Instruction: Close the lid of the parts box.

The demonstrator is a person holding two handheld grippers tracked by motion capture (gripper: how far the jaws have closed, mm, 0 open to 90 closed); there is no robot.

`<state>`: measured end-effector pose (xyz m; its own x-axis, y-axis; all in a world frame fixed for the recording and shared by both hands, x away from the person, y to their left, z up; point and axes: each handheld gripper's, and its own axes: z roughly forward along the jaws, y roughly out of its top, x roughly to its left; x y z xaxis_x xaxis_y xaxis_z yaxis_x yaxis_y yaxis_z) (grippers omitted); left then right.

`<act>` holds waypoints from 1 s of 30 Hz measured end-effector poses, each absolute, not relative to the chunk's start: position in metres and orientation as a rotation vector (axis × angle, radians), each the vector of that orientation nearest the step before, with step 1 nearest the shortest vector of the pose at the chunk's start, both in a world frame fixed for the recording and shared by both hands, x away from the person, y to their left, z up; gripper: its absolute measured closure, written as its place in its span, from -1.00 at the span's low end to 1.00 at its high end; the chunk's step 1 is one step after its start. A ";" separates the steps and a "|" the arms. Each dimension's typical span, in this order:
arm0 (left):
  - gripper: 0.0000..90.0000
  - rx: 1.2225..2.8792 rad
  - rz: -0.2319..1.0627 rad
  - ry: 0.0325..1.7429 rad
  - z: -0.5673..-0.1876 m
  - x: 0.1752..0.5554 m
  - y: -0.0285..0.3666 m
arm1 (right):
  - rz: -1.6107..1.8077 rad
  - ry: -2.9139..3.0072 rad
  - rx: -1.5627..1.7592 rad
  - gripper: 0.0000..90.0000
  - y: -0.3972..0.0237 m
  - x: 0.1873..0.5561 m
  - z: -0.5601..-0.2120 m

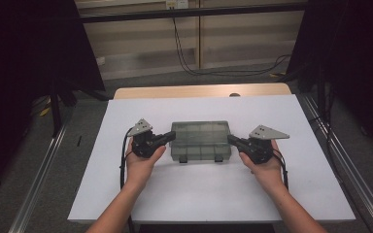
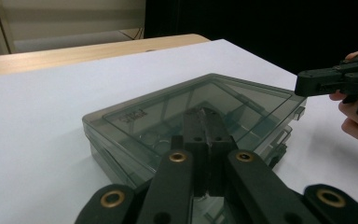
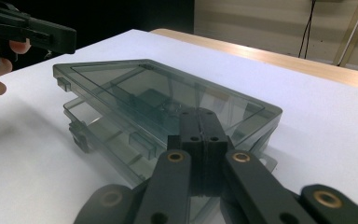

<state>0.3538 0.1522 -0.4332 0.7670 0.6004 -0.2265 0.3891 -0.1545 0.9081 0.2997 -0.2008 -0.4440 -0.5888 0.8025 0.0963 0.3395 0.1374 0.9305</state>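
High view first: I am looking down on a white table (image 1: 126, 194) with a smoky grey transparent compartment box (image 1: 200, 140) lying flat near its middle, long side running from 9 to 3 o'clock, two latch tabs on the edge facing 6 o'clock. I am seeing the left gripper (image 1: 171, 137) coming in from 9 o'clock of the box, its tip reaching the box's left end. The right gripper (image 1: 232, 140) is coming in from 3 o'clock, its tip at the box's right end. Each is sitting in a hand, forearms entering from 6 o'clock. Whether the tips are touching the plastic I cannot tell from above.

Left gripper view: the left gripper (image 2: 206, 114) is showing its two black jaws pressed flat together, nothing between them, tip hovering over the box (image 2: 135, 122) lid near its closest corner. The right gripper (image 2: 303, 84) is appearing at 3 o'clock, just off the far corner of the box, with fingers (image 2: 356, 123) behind it.

Right gripper view: the right gripper (image 3: 199, 114) is likewise showing jaws together and empty, tip over the near end of the box (image 3: 121, 88). The lid is looking slightly raised along the latch edge, a gap showing above the tray. The left gripper (image 3: 67, 39) is sitting at 10 o'clock, beside the far corner.
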 end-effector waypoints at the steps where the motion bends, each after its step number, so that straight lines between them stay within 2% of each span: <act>1: 1.00 1.798 0.243 0.804 -0.434 0.352 0.151 | 1.444 1.996 1.094 1.00 -0.201 0.299 -0.445; 30: 1.00 1.840 0.244 0.865 -0.469 0.338 0.144 | 1.390 2.039 1.108 1.00 -0.200 0.289 -0.472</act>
